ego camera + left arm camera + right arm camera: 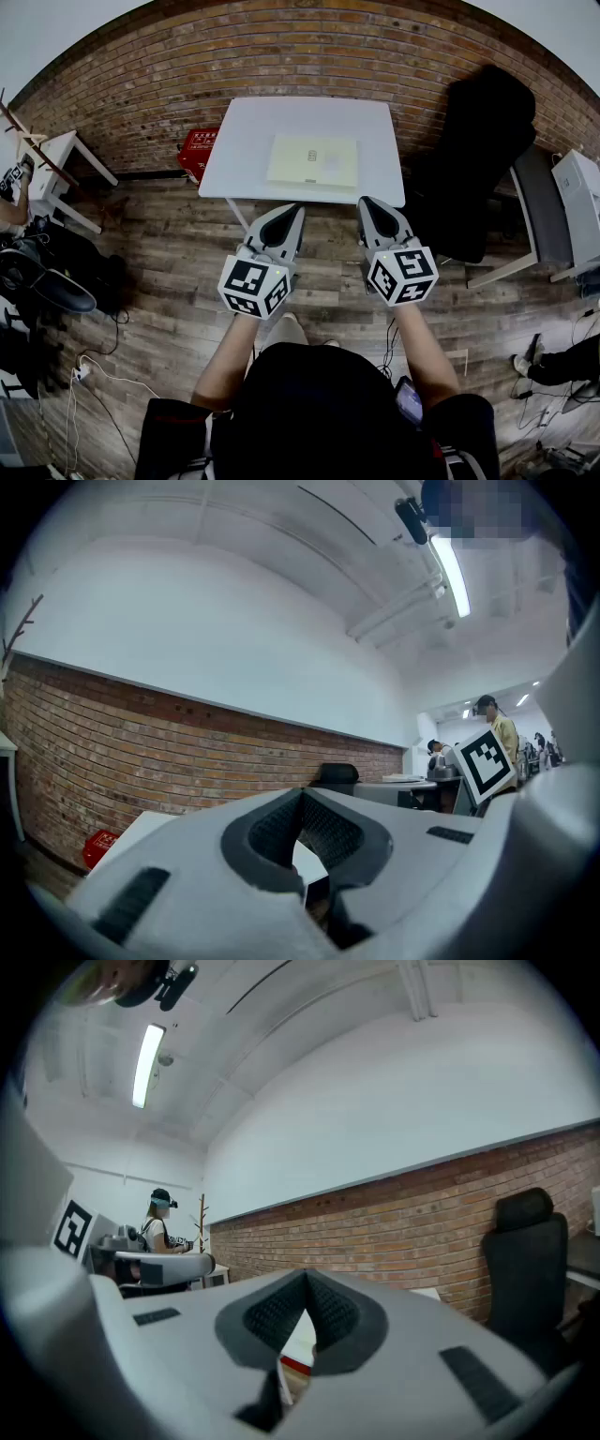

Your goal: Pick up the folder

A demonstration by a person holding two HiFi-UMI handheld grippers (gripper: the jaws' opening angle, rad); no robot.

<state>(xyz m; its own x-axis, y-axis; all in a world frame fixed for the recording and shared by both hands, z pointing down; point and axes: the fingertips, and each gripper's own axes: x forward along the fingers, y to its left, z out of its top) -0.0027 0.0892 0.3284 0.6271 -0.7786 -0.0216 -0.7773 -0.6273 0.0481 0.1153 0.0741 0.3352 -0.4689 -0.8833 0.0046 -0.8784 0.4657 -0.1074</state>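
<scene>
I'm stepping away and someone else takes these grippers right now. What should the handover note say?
Left gripper: jaws shut, nothing in them, held level on the near side of the table.
Right gripper: the same, alongside the left.
Folder: pale yellow, lying flat on the white table, with neither gripper on it.
Done: nothing yet.
Left: reach over the table, open the jaws, grip the folder, probably at its near edge, and lift it.
</scene>
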